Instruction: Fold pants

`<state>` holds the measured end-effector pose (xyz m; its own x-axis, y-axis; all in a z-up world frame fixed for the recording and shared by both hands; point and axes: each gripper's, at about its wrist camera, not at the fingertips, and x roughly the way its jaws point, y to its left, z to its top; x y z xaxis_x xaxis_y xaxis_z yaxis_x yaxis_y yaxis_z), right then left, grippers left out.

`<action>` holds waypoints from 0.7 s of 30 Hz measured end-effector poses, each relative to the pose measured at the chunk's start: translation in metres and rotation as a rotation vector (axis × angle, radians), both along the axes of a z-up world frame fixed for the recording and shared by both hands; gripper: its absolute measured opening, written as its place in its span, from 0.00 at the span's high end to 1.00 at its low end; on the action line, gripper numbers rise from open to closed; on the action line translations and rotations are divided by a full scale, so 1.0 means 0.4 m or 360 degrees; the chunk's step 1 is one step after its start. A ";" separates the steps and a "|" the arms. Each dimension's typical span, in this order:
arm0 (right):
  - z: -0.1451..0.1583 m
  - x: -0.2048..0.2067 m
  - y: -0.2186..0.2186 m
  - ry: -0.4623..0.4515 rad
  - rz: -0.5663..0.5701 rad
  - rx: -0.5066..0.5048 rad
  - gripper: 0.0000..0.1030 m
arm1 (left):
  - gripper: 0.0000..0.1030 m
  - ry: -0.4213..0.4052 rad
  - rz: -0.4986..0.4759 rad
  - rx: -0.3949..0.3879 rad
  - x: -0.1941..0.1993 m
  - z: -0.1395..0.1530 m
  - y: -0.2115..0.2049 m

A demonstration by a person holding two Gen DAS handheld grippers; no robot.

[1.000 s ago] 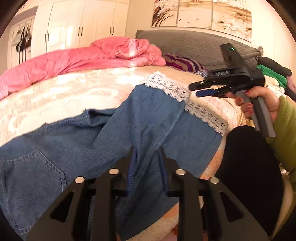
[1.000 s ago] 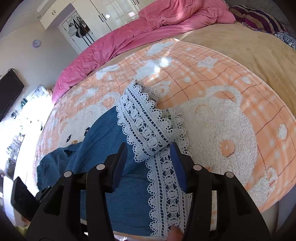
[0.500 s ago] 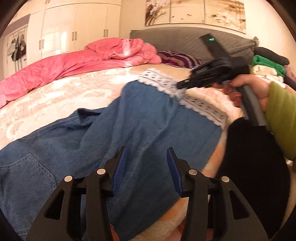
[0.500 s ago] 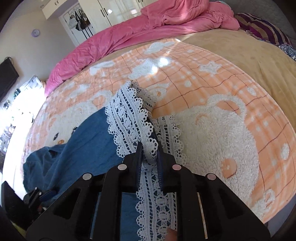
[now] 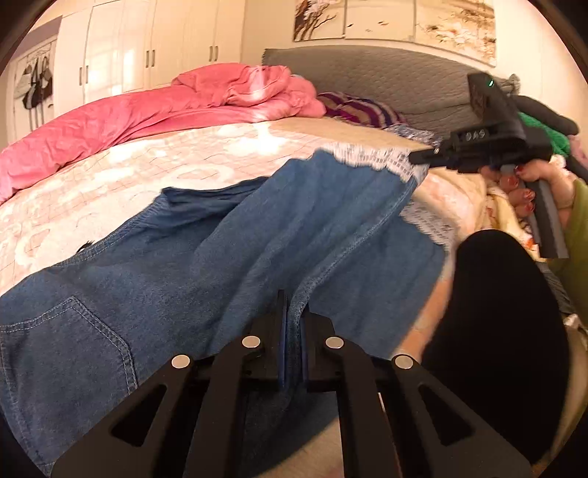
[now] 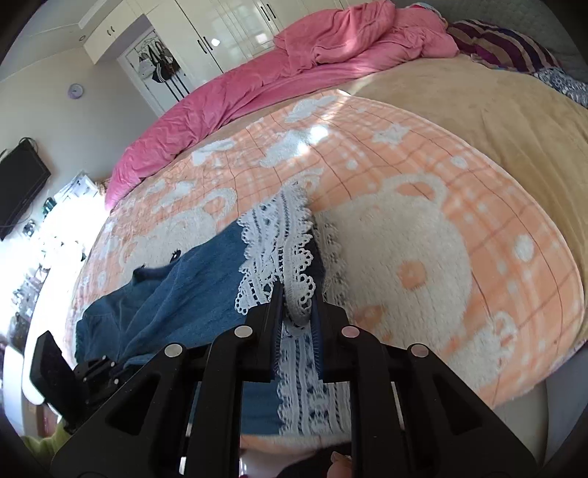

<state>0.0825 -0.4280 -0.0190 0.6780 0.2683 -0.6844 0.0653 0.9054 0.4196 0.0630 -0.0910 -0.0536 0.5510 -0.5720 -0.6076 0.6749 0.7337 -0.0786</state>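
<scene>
Left gripper (image 5: 293,312) fingers have just closed, pinching a seam fold of the blue denim lace-hemmed pants (image 5: 228,257). Right gripper (image 6: 297,307) fingers clamp the white lace hem (image 6: 279,235).

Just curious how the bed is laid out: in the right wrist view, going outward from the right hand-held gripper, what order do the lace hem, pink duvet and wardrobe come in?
1. Lace hem, clamped in the right hand-held gripper.
2. Pink duvet, across the bed's far side.
3. Wardrobe, against the back wall.

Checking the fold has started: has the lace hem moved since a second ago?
Yes. The lace hem has lifted off the bear blanket, pinched in the right gripper.
</scene>
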 end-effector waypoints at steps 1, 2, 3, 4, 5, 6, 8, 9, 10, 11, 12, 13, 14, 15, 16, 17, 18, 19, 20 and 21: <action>-0.002 -0.010 -0.002 0.0013 0.0006 -0.0008 0.92 | 0.95 -0.0007 -0.0021 0.0005 -0.012 0.006 0.000; -0.004 -0.024 -0.005 0.0027 0.0013 -0.0021 0.92 | 0.95 -0.0007 -0.0036 0.0019 -0.023 0.007 -0.001; -0.007 -0.035 -0.006 0.0037 0.0026 -0.0027 0.92 | 0.95 -0.0013 -0.0046 0.0039 -0.034 0.008 -0.002; -0.012 -0.045 -0.006 0.0051 0.0035 -0.0040 0.92 | 0.95 -0.0019 -0.0052 0.0062 -0.044 0.005 -0.003; -0.023 -0.056 -0.006 0.0076 0.0048 -0.0050 0.92 | 0.95 -0.0011 -0.0053 0.0084 -0.048 0.000 -0.006; -0.034 -0.064 -0.004 0.0101 0.0061 -0.0049 0.92 | 0.95 0.0005 -0.0047 0.0109 -0.051 -0.007 -0.007; -0.056 -0.082 -0.002 0.0134 0.0075 -0.0042 0.91 | 0.95 0.0034 -0.0042 0.0128 -0.057 -0.018 -0.006; -0.065 -0.090 0.000 0.0142 0.0084 -0.0039 0.91 | 0.95 0.0030 -0.0038 0.0135 -0.060 -0.018 -0.005; -0.072 -0.097 0.000 0.0150 0.0082 -0.0035 0.91 | 0.95 0.0024 -0.0038 0.0138 -0.062 -0.017 -0.005; -0.081 -0.103 0.000 0.0166 0.0082 -0.0022 0.91 | 0.95 0.0019 -0.0034 0.0134 -0.063 -0.015 -0.004; -0.085 -0.107 -0.001 0.0170 0.0087 -0.0008 0.91 | 0.95 0.0020 -0.0028 0.0130 -0.064 -0.014 0.000; -0.087 -0.110 -0.001 0.0171 0.0088 -0.0001 0.91 | 0.95 0.0026 -0.0024 0.0128 -0.065 -0.013 0.001; -0.090 -0.113 -0.001 0.0174 0.0087 -0.0001 0.91 | 0.95 0.0031 -0.0023 0.0121 -0.066 -0.013 0.004; -0.091 -0.113 -0.001 0.0179 0.0089 -0.0003 0.91 | 0.95 0.0031 -0.0020 0.0123 -0.068 -0.013 0.005; -0.093 -0.113 0.000 0.0191 0.0090 -0.0012 0.90 | 0.95 0.0028 -0.0020 0.0131 -0.069 -0.015 0.004; -0.094 -0.113 0.000 0.0199 0.0084 -0.0023 0.90 | 0.95 0.0032 -0.0025 0.0138 -0.071 -0.019 0.003; -0.096 -0.113 0.001 0.0208 0.0082 -0.0037 0.89 | 0.95 0.0035 -0.0029 0.0143 -0.071 -0.021 0.001; -0.098 -0.114 0.000 0.0218 0.0076 -0.0050 0.86 | 0.95 0.0037 -0.0029 0.0156 -0.070 -0.025 -0.003; -0.099 -0.115 -0.004 0.0227 0.0059 -0.0054 0.84 | 0.95 0.0037 -0.0027 0.0170 -0.068 -0.026 -0.007; -0.097 -0.117 -0.008 0.0229 0.0049 -0.0056 0.83 | 0.95 0.0037 -0.0028 0.0177 -0.070 -0.029 -0.009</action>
<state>0.0356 -0.4312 -0.0579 0.5640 0.2617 -0.7832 0.0944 0.9218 0.3760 0.0350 -0.0945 -0.0651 0.5268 -0.5096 -0.6803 0.6865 0.7270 -0.0129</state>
